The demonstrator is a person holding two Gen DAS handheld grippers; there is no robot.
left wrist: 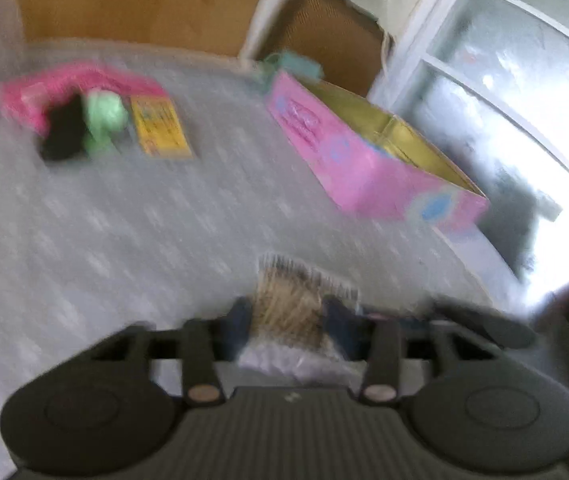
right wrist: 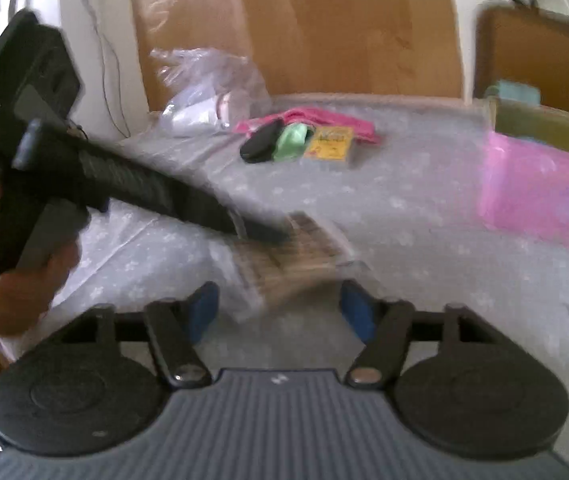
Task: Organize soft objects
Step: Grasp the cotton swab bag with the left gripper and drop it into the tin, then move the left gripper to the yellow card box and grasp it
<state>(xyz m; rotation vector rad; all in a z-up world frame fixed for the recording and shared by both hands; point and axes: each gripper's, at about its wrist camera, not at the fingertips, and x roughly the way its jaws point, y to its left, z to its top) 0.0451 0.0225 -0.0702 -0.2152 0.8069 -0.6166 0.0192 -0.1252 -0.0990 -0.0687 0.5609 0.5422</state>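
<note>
My left gripper is shut on a brown striped soft item in a clear plastic wrap, held above the grey bedsheet. In the right wrist view the left gripper comes in from the left with the same wrapped item. My right gripper is open, its blue pads on either side of the item's near end, not touching it as far as I can tell. An open pink box stands at the right. A pile of pink cloth, a black item, a green item and a yellow packet lies far left.
A clear plastic bag lies at the bed's far edge by the wooden headboard. A brown chair and a window are beyond the box. The pink box also shows in the right wrist view. Both views are motion-blurred.
</note>
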